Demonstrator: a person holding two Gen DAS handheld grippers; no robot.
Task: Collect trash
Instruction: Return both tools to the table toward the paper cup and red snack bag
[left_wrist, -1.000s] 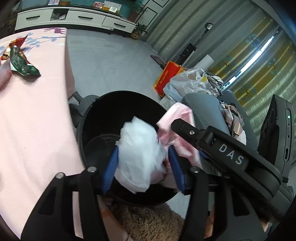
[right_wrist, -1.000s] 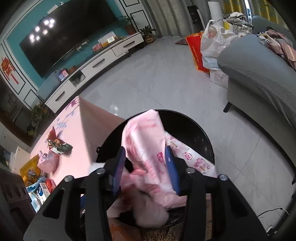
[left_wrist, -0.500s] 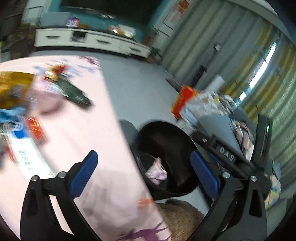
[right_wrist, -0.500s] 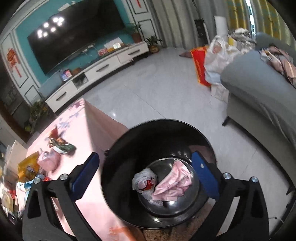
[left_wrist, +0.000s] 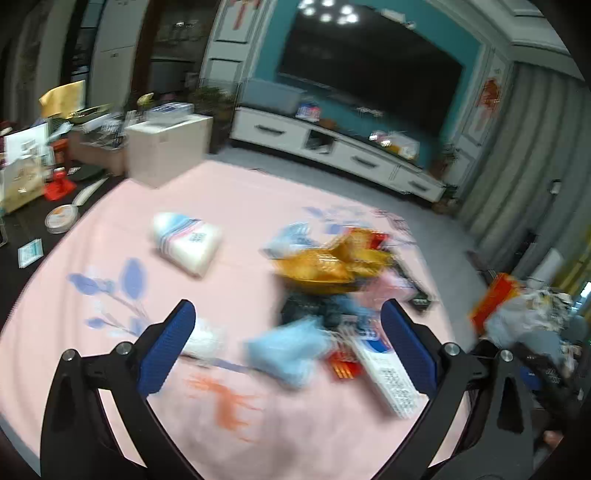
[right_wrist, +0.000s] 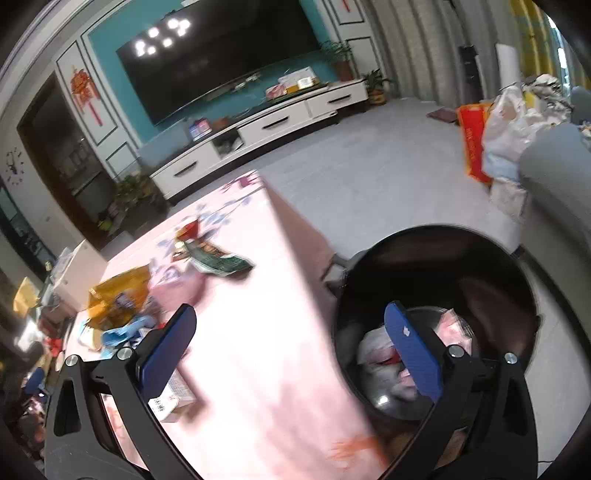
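My left gripper (left_wrist: 288, 343) is open and empty above the pink tablecloth (left_wrist: 229, 206). Below and ahead of it lies a blurred heap of trash: a light blue packet (left_wrist: 284, 350), a yellow wrapper (left_wrist: 325, 266), a white box with blue print (left_wrist: 384, 373) and a white tissue pack (left_wrist: 188, 243). My right gripper (right_wrist: 291, 347) is open and empty over the table edge. Its right finger stands over the black bin (right_wrist: 491, 269), which holds white and pink wrappers (right_wrist: 454, 325). A green wrapper (right_wrist: 221, 260) and a yellow wrapper (right_wrist: 118, 295) lie on the table.
A white TV cabinet (right_wrist: 273, 122) and a large TV (right_wrist: 221, 55) stand across the grey floor. A grey sofa (right_wrist: 561, 206) with bags beside it is right of the bin. A cluttered dark side table (left_wrist: 44, 177) sits to the left of the pink table.
Both grippers opened and dropped their wrappers into the bin. The left gripper then swung left over the table trash. The right gripper shifted left toward the table edge.
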